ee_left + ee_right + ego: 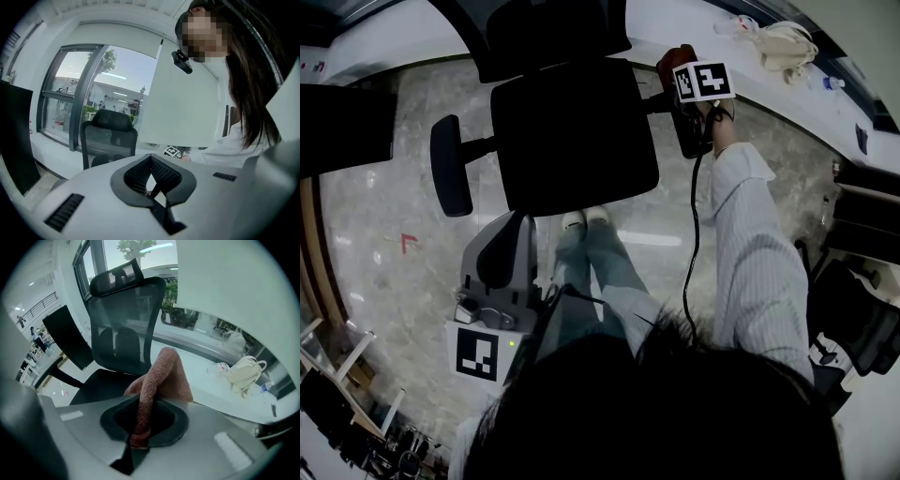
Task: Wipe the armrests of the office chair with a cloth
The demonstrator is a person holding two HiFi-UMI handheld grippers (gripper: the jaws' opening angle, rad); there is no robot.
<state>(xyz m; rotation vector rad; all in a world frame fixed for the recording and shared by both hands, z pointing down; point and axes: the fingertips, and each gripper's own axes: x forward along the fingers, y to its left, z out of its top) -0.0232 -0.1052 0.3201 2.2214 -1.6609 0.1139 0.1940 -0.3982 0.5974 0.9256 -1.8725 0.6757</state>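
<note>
Right gripper [143,404] clamps a thin fold of terracotta terry cloth [164,373]; left gripper [151,161] closed, empty.
Rubbing the black padded armrest [689,141] could drag that slim fold free.

Grey left gripper [151,157], pale striped sleeve [759,272], light jeans [605,272].

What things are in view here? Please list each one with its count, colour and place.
chair: 1, black, centre, on the floor
armrests: 2, black, one on each side of the seat
cloth: 1, reddish, in the right gripper
bag: 1, cream, on the white ledge beyond the chair
floor: grey marble
left gripper: 1, grey, shut, empty, low beside the legs
right gripper: 1, shut on the cloth, over the armrest on the person's right
</note>
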